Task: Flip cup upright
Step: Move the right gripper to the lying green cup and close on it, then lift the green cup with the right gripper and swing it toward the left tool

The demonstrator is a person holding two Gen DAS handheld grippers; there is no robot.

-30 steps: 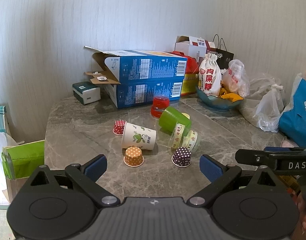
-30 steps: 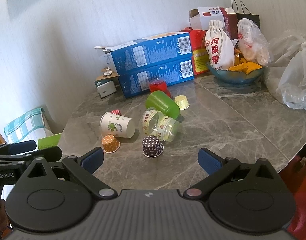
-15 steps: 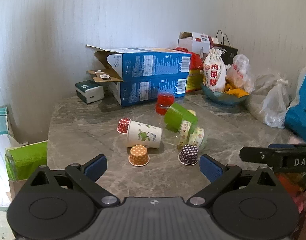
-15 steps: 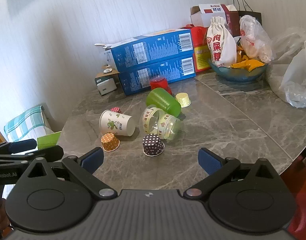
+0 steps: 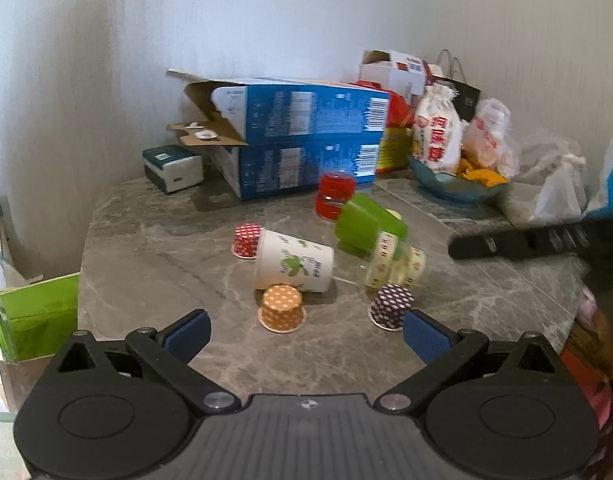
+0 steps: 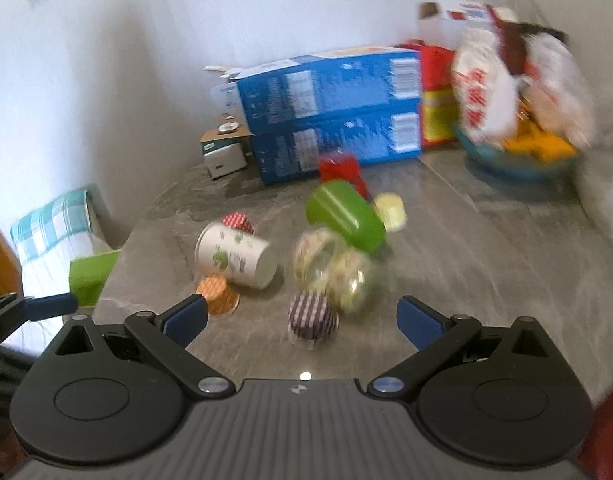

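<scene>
Several cups lie on a grey marble table (image 5: pixel 146 248). A white paper cup (image 5: pixel 294 262) with a green print lies on its side; it also shows in the right wrist view (image 6: pixel 234 256). A green cup (image 5: pixel 366 226) and a clear printed cup (image 5: pixel 394 266) lie on their sides too. Small cups stand upside down: orange (image 5: pixel 282 308), dark dotted (image 5: pixel 390 306), red dotted (image 5: pixel 246 240). My left gripper (image 5: pixel 304 334) is open and empty, just short of the orange cup. My right gripper (image 6: pixel 302 318) is open and empty, near the dark cup (image 6: pixel 312 316).
Two stacked blue boxes (image 5: pixel 306 140) stand at the back by the wall, with a red cup (image 5: pixel 334 196) before them. A blue bowl with bags (image 5: pixel 458 184) stands at the back right. A green box (image 5: pixel 34 316) sits off the table's left edge.
Both grippers have moved forward toward the cups, which now look larger and nearer. The right view is blurred by motion. Both stay open.
</scene>
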